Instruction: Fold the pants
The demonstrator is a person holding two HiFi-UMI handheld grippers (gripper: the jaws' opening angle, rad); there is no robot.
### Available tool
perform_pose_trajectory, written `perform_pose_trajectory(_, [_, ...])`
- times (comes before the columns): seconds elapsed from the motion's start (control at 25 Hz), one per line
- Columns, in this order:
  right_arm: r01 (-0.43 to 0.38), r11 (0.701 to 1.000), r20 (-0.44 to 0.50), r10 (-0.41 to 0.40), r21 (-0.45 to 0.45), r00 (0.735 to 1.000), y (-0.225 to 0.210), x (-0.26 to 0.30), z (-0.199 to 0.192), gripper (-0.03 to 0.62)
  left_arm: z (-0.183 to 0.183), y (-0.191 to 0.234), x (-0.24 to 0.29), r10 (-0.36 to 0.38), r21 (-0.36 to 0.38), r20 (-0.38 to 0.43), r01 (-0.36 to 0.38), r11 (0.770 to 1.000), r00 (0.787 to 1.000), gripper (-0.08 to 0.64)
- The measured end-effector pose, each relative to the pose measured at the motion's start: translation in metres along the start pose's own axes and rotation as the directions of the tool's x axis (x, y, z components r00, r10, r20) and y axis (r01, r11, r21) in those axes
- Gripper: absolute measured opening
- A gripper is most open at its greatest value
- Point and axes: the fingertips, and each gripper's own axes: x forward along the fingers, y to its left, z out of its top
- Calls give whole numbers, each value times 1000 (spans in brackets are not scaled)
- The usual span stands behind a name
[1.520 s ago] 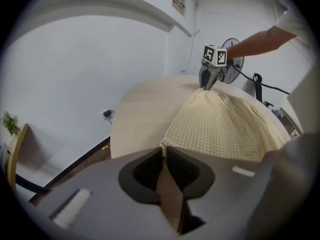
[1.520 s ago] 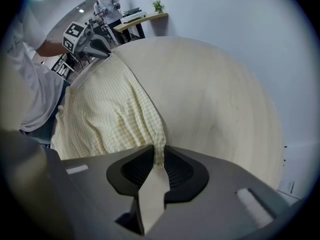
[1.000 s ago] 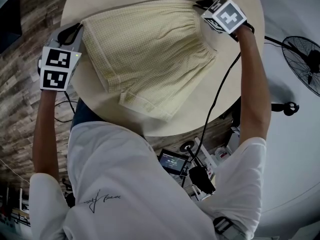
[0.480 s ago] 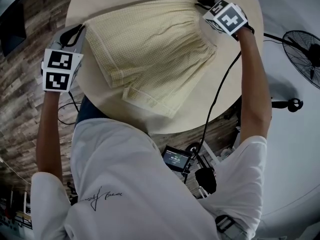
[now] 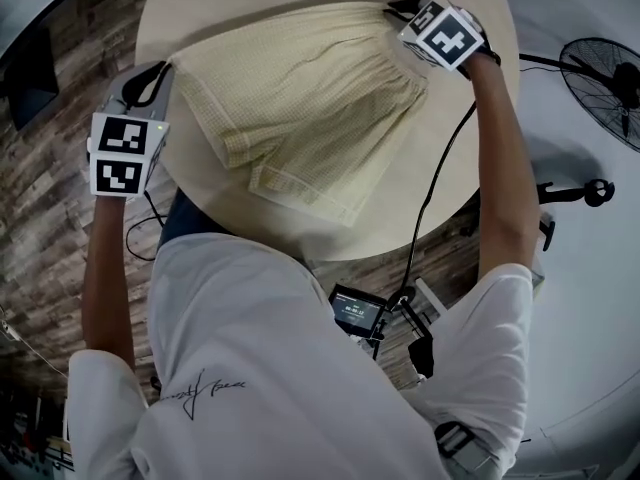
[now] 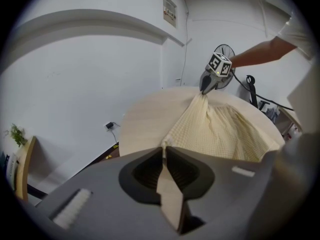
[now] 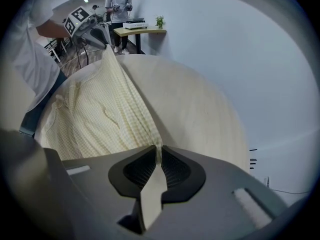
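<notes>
Pale yellow checked pants (image 5: 300,98) hang by their waistband between my two grippers over a round beige table (image 5: 440,208). The legs still trail on the tabletop toward me. My left gripper (image 5: 160,68) is shut on the left end of the waistband, and in the left gripper view the cloth (image 6: 215,129) runs out of its jaws (image 6: 165,151) to the other gripper (image 6: 209,86). My right gripper (image 5: 395,10) is shut on the right end. In the right gripper view the fabric (image 7: 95,114) stretches from the jaws (image 7: 158,151) to the left gripper (image 7: 97,31).
Wood-plank floor (image 5: 40,178) lies left of the table. A standing fan (image 5: 610,78) is at the right and a small device with a screen (image 5: 358,313) sits under the table's near edge. A cable (image 5: 430,198) hangs from my right arm. A person stands by a side table (image 7: 137,31).
Both grippers have risen with the waistband. The pants are pulled tauter and their legs have drawn a little farther back across the table.
</notes>
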Motion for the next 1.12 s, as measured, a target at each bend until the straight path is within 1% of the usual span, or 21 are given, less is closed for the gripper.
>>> perform_pose_trajectory(0.32, [42, 998, -27, -43, -36, 999, 17, -11, -11, 34, 0, -21, -18, -5, 1, 23, 5, 1000, 1000, 83])
perform_pose_trajectory(0.52, [50, 999, -27, -50, -19, 998, 28, -16, -18, 34, -2, -35, -31, -14, 9, 46, 14, 1000, 999, 83])
perform_pose_trajectory(0.68, [88, 996, -18, -89, -26, 996, 28, -25, -19, 34, 0, -47, -40, -27, 19, 62, 26, 999, 998, 83])
perform_pose_trajectory(0.92, [103, 995, -22, -104, -12, 994, 33, -35, -27, 32, 4, -70, -56, -38, -2, 106, 39, 999, 994, 83])
perform_pose_trajectory(1.12, [127, 991, -25, -128, -34, 991, 33, -42, -33, 34, 3, -95, -65, -56, -13, 127, 58, 998, 990, 83])
